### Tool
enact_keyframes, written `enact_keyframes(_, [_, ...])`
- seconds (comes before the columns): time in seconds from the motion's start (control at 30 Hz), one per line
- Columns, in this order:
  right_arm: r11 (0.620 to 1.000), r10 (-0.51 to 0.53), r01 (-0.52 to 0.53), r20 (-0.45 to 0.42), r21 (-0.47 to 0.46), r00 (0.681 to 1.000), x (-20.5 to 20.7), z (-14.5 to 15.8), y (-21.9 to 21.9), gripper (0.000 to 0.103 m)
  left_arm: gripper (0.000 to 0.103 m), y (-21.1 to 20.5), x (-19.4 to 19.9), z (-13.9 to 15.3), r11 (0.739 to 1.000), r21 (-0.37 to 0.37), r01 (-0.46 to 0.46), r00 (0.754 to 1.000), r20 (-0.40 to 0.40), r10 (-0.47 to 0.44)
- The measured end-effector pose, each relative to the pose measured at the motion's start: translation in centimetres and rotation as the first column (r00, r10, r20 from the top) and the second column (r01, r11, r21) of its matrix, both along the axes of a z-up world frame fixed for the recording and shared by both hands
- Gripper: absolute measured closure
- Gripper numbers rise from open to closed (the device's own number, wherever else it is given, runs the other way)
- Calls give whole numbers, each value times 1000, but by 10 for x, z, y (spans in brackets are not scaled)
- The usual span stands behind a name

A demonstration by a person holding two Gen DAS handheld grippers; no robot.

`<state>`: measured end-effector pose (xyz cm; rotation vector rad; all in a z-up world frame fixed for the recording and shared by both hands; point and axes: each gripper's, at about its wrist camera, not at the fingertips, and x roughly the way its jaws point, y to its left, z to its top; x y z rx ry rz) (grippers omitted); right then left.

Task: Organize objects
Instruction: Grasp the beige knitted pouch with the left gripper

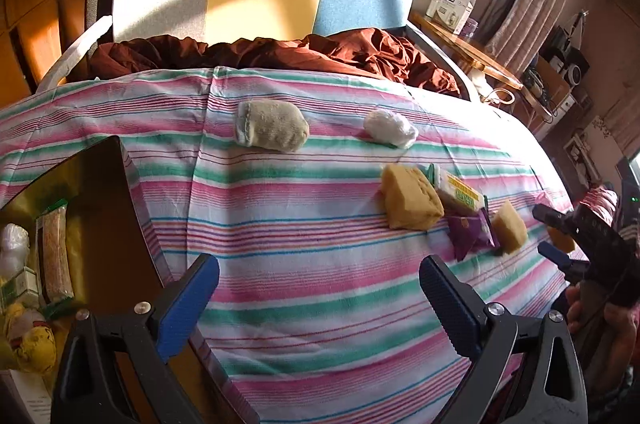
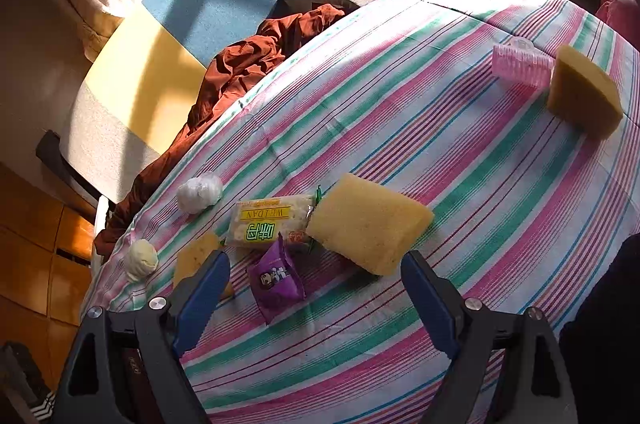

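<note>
We hold our right tool wide open, with nothing in it. A purple pack lies on the striped bed right between its fingers, not touched. A big sponge lies just past it, beside a yellow snack. Our left tool is open and empty too, over bare sheet. A box sits by its left finger. A sock and a white ball lie farther off.

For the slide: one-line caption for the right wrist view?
Open right gripper poised over a purple snack packet beside a large yellow sponge on the striped bedsheet.
</note>
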<state>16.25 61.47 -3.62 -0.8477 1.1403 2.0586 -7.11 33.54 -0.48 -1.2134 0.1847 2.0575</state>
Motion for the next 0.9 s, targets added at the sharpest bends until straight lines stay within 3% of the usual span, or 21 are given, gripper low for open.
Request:
enact_keyframes(0.13, [999,36,-36,-11,-9,999,-5,0,-3,14,0,22,-39,-6,997,-53,-53,999,-4,53])
enact_keyframes(0.43, [994,104,-104,-15,-31,995,-14,-3,-8,14,0,90,-104,-42,976,-202,-80,995,-67,68])
enact_keyframes(0.6, [991,122,-122,-2,-55,992,-19,-9,-8,14,0,111,-132,-60,974,-206,-95,995,-56,85])
enact_keyframes(0.7, [991,127,-127,13,-51,992,-20,-10,-9,14,0,123,-137,-73,967,-244,-79,996,-54,67])
enact_keyframes(0.73, [991,126,-125,17,-50,992,-21,-10,-9,14,4,123,-138,-77,966,-246,-78,997,-48,68])
enact_keyframes(0.77, [991,125,-124,19,-50,992,-21,-10,-8,14,22,122,-139,-82,966,-248,-74,997,-33,68])
enact_keyframes(0.9, [992,113,-112,23,-52,993,-20,-12,-6,14,29,116,-129,-81,973,-224,-60,998,-39,52])
